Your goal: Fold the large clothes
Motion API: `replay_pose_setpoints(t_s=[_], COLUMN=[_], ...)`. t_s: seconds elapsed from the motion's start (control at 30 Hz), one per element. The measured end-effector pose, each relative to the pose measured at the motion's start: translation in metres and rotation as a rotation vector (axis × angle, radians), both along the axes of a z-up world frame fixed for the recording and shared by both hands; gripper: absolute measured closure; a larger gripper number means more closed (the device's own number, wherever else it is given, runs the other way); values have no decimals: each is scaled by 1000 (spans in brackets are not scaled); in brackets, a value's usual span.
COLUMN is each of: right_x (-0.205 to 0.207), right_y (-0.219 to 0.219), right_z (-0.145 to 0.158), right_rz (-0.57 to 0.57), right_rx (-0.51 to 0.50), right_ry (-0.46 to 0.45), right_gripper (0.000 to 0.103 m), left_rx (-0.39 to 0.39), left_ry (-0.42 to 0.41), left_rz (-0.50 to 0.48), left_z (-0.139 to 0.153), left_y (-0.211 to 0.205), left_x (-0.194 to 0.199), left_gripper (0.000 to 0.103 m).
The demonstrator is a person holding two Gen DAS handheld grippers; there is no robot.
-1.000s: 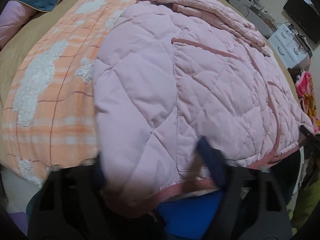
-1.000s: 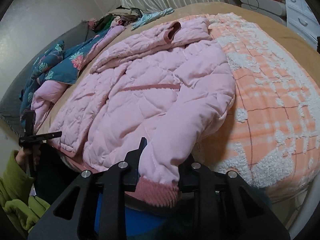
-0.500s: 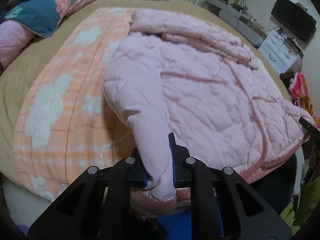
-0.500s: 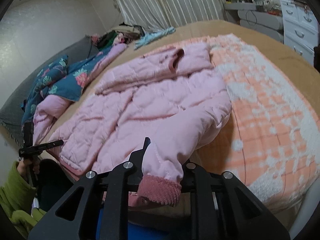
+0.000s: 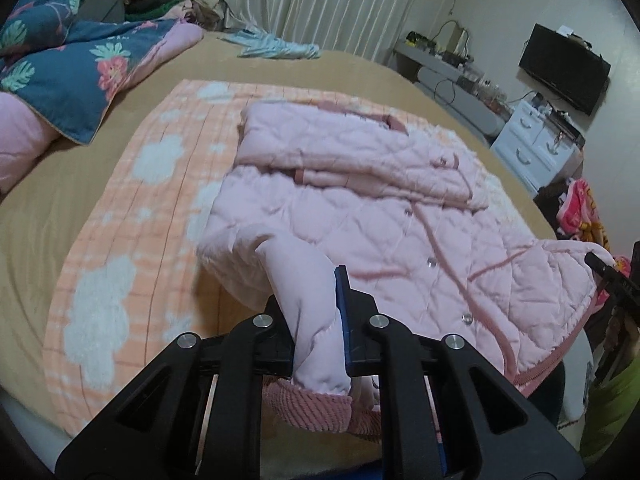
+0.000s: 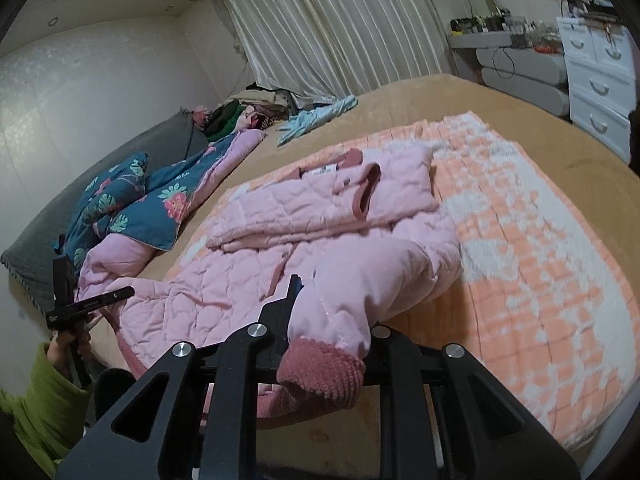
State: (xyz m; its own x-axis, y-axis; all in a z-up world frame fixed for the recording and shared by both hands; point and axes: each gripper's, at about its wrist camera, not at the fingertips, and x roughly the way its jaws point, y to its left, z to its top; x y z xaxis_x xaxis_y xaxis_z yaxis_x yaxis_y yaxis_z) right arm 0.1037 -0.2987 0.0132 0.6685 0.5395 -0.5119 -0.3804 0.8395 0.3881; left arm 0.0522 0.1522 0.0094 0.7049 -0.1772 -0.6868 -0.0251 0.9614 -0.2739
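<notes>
A pink quilted jacket (image 5: 384, 208) lies front up on an orange-and-white checked blanket (image 5: 120, 264) spread over a tan bed (image 5: 360, 68), its far sleeve folded across the chest. The left tool (image 5: 316, 300) is clamped on one sleeve of the jacket (image 5: 304, 280) just above its ribbed darker-pink cuff (image 5: 308, 404), which hangs down between the black arms; that sleeve is raised off the blanket and bends back toward the jacket's body. The right tool (image 6: 328, 312) grips the other sleeve (image 6: 360, 276) in the same way, with its ribbed cuff (image 6: 320, 368) drooping below the jaws. Each tool shows at the edge of the other's view (the left one is held by a hand (image 6: 64, 344) in a lime-green sleeve (image 6: 44, 408)). A teal floral quilt (image 6: 132, 204) with a pink lining is bunched at the far side of the bed, near a heap of clothes (image 6: 248, 110) by the curtains (image 6: 340, 28), and a white chest of drawers (image 6: 600, 72) stands beside the bed
</notes>
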Motion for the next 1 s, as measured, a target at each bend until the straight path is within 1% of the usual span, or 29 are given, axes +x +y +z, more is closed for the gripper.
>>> replay_pose_setpoints(t_s=[0.17,0.37,0.73,1.0], right_x=[12,26,48,64], right_y=[3,-1,-5,-1], right_z=[14,26,60,81], right_rz=[-4,-25,-50,-65], right_rx=[-2,22,33,31], right_ry=[-17,-25,-65,-92], right_gripper=[87,87,87,87], left_rx=[-8,-11,-39,-42], left_ry=[-29,-63,-132,-162], left_rz=[-2,0,33,42], left_z=[15,34,68,86], left_y=[0,1,17,21], left_x=[10,22,43,59], left_gripper=[96,96,96,96])
